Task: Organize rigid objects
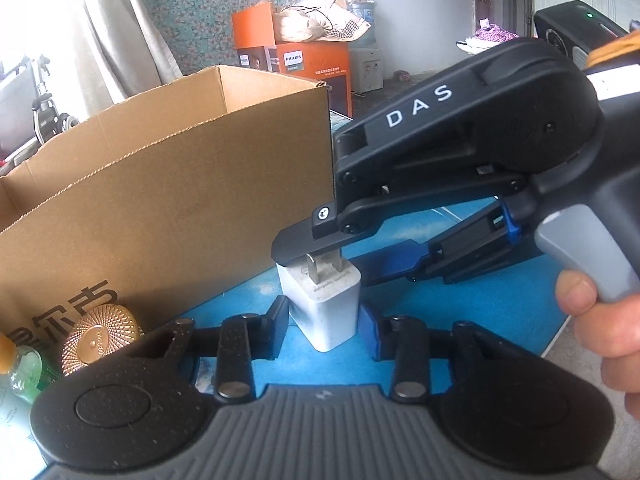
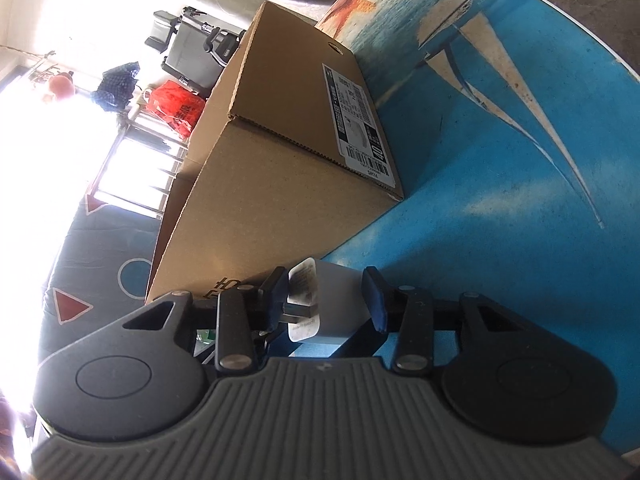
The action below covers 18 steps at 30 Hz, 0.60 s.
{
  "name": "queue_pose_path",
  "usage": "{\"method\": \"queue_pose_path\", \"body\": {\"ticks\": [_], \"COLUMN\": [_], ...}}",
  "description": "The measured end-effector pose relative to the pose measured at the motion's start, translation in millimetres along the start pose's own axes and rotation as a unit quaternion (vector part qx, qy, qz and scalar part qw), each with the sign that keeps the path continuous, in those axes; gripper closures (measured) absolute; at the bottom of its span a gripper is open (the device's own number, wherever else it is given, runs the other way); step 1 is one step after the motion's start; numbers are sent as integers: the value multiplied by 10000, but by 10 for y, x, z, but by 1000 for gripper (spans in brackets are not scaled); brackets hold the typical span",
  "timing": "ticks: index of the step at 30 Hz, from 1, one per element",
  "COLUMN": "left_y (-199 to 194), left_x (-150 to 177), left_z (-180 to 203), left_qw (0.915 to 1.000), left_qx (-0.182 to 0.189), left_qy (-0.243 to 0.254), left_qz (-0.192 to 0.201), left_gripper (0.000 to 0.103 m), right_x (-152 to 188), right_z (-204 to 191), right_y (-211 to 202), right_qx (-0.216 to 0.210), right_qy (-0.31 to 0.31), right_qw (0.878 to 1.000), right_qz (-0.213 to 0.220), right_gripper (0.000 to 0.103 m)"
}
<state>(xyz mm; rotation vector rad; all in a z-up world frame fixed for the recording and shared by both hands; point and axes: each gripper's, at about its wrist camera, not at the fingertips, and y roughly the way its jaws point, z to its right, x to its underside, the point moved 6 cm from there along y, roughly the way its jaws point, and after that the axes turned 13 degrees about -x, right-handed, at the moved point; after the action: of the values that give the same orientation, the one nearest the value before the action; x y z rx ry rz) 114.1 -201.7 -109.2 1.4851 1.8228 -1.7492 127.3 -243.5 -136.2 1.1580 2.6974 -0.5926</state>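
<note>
A white wall charger (image 1: 324, 308) stands on the blue table (image 1: 460, 304) with its two metal prongs up, just in front of an open cardboard box (image 1: 160, 200). My left gripper (image 1: 323, 330) has its black and blue pads pressed on the charger's two sides. My right gripper (image 1: 326, 260) comes in from the right, rolled over, with one finger on top of the prongs. In the right wrist view the charger (image 2: 332, 308) sits between the right gripper's (image 2: 326, 300) pads, prongs against the black pad and base against the blue one.
A ribbed gold round object (image 1: 100, 336) and a green bottle (image 1: 24, 368) lie at the left by the box. A person's hand (image 1: 600, 320) holds the right gripper's handle. The box (image 2: 280, 184) carries a shipping label. The sailboat-print table (image 2: 500, 160) stretches to the right.
</note>
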Motion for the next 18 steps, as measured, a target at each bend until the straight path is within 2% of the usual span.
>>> {"method": "queue_pose_path", "body": {"ticks": [5,9,14,18], "left_y": [-151,-358,-686,-776], "left_x": [31,-34,-288,-598], "left_z": [-52,-125,-350,-676], "left_qw": [9999,9994,9965,9935], "left_qx": [-11,-95,-357,-479], "left_qy": [-66,-102,-213,-435], "left_qz": [106,305,725,936], "left_gripper": [66,67,67,67], "right_x": [53,78,32,-166], "right_z": [-64,-283,-811,-1248], "right_y": [-97,-178,-254,-157], "right_qx": [-38,-80,-330,-532], "right_qy": [-26,-214,-781,-1225], "right_qw": [10000,9997,9962,9910], "right_qz": [38,78,174,130], "right_gripper": [65,65,65,64]}}
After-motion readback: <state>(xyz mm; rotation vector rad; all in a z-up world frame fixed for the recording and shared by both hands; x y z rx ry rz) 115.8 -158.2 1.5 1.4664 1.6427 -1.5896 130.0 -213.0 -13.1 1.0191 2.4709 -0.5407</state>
